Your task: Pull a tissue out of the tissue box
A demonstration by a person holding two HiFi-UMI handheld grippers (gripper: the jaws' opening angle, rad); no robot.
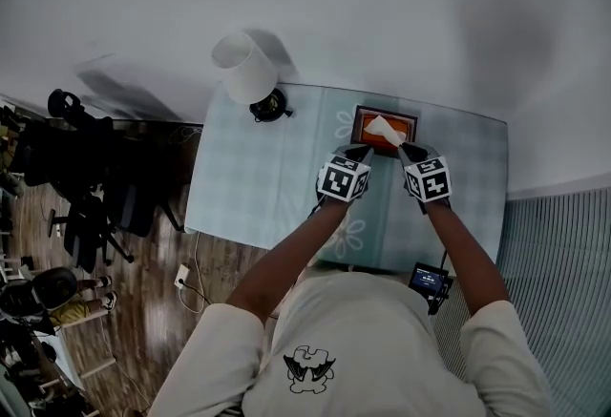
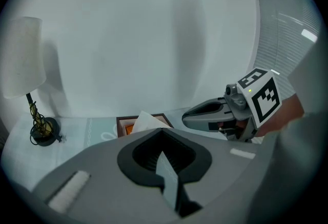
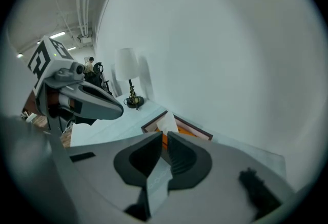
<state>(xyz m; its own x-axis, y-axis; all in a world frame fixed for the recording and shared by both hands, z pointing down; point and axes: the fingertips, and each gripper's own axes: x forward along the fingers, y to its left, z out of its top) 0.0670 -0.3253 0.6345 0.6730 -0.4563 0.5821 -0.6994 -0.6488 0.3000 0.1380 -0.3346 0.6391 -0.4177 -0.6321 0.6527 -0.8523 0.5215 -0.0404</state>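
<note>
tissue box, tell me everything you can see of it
The tissue box is a flat rectangular holder with a dark brown, wood-like frame and an orange inside showing through its open top. A white tissue sticks up from the opening in a folded peak. The box lies flat on the pale patterned table, near the far edge by the wall. The left gripper and right gripper point at its near side with jaws shut; whether either touches it cannot be told.
</note>
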